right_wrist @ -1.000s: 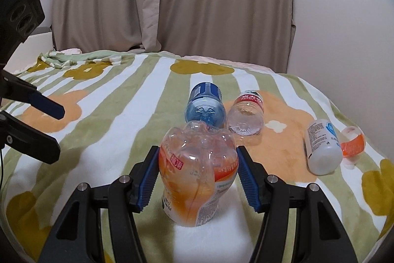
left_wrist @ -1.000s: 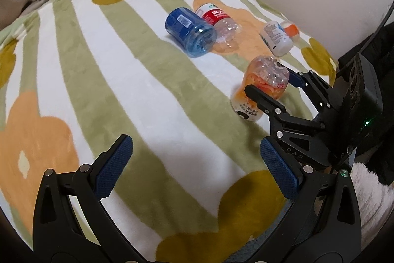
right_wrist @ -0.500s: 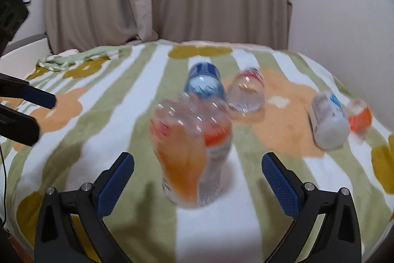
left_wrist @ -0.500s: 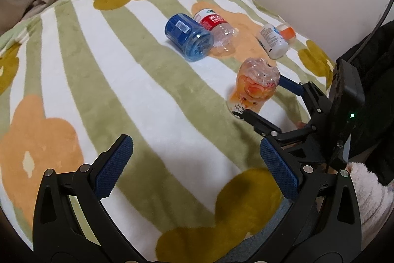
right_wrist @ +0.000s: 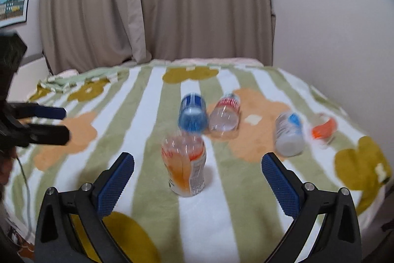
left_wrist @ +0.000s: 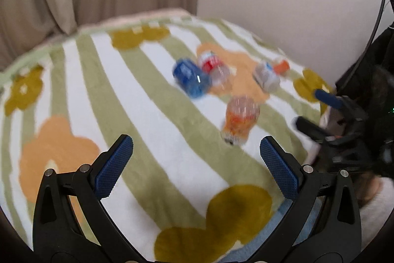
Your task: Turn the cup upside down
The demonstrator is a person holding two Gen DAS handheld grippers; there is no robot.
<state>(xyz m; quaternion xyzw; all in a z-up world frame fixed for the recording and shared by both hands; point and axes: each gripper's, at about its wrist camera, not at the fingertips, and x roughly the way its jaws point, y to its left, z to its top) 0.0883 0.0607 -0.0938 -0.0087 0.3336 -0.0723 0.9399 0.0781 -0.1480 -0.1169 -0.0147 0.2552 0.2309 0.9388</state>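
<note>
An orange-labelled clear plastic cup [right_wrist: 184,164] [left_wrist: 240,118] stands on the striped blanket [right_wrist: 246,201] with its closed, bumpy bottom facing up. My right gripper [right_wrist: 197,174] is open and pulled back; the cup sits a little beyond its blue pads [right_wrist: 115,181], touching neither. My left gripper [left_wrist: 195,164] is open over bare blanket [left_wrist: 152,120], with the cup ahead to the right. The right gripper [left_wrist: 317,107] shows at the right edge of the left wrist view. In the right wrist view the left gripper [right_wrist: 49,122] sits at the left edge. Both views are motion-blurred.
Farther back lie a blue cup [right_wrist: 193,112] and a red-labelled clear one [right_wrist: 225,112] side by side. A white-and-blue cup [right_wrist: 289,133] and a small orange one [right_wrist: 323,126] lie at the right. Curtains [right_wrist: 147,4] and a wall stand behind the bed.
My right gripper opened and let go of the orange cup, then drew back from it. The cup stays standing bottom-up. My left gripper tilted up and back.
</note>
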